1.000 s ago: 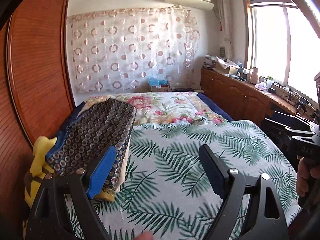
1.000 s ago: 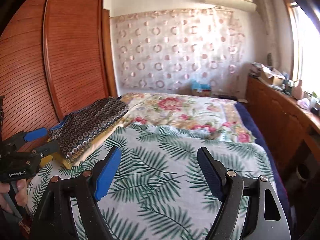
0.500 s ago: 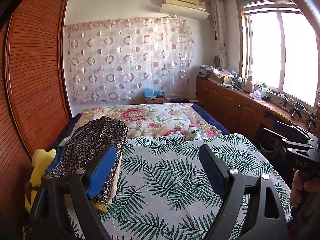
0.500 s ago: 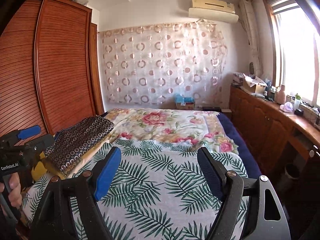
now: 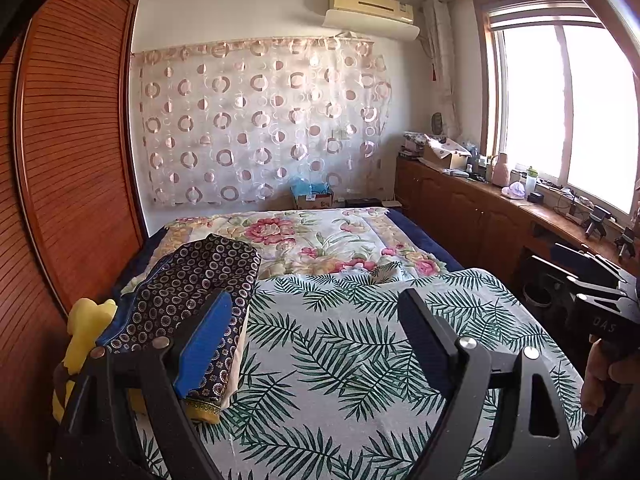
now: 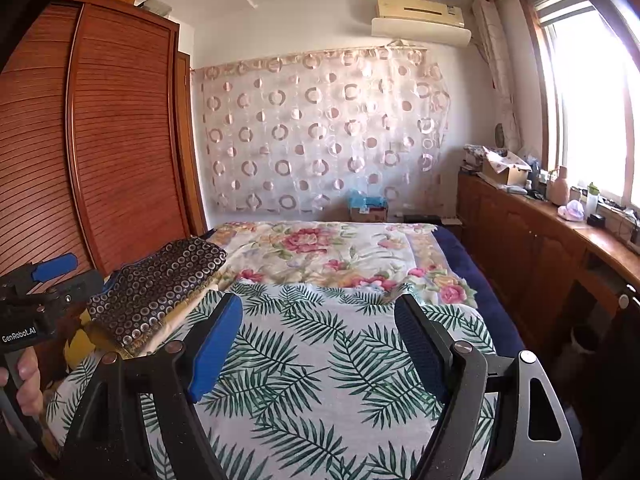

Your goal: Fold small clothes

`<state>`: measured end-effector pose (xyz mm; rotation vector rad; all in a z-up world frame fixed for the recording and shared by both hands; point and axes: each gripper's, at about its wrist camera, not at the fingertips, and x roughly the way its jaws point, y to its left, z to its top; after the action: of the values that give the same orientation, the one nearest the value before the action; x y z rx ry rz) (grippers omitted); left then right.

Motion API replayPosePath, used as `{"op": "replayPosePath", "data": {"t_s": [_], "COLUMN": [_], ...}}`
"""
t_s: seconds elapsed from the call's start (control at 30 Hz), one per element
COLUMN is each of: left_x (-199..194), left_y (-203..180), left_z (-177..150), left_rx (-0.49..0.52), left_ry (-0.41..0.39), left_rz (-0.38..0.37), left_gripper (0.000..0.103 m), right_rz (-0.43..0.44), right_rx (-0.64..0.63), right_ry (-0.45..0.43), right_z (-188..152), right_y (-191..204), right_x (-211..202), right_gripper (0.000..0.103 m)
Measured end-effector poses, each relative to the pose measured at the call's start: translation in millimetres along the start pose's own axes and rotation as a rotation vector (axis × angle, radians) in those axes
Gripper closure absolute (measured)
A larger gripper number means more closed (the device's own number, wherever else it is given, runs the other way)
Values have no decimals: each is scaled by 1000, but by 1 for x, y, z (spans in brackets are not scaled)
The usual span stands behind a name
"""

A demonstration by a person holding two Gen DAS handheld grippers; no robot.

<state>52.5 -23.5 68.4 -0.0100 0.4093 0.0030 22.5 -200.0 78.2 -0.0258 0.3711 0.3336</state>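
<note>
Now, left wrist view: left gripper (image 5: pixel 316 344) spread, empty, over the palm sheet (image 5: pixel 360 344); folded stack (image 5: pixel 192 292) lies just left of it, long axis running away. Right wrist view: right gripper (image 6: pixel 320 346) spread, empty; stack (image 6: pixel 156 284) well left, so left hand's nearer.

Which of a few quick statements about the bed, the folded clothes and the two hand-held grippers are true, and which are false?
1. The folded dark circle-print garment lies at the bed's left edge. True.
2. The left hand-held gripper clamps the garment. False: open, holding nothing.
3. The palm-leaf sheet covers the near part of the bed. True.
4. The right hand-held gripper is shut. False: open.
5. The air conditioner sits on the floor. False: mounted high on the wall.
</note>
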Motion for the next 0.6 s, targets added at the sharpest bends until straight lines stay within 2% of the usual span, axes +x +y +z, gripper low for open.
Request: {"op": "replayPosePath", "data": {"t_s": [0.6], "left_x": [-2], "left_y": [1], "left_z": [1], "left_rx": [-2], "left_ry": [-3], "left_rz": [6], "left_gripper": [18], "right_rz": [-1], "right_rx": [1], "right_ry": [2], "right_z": [0], "right_y": [-2], "right_x": [0], "right_gripper": [23]}}
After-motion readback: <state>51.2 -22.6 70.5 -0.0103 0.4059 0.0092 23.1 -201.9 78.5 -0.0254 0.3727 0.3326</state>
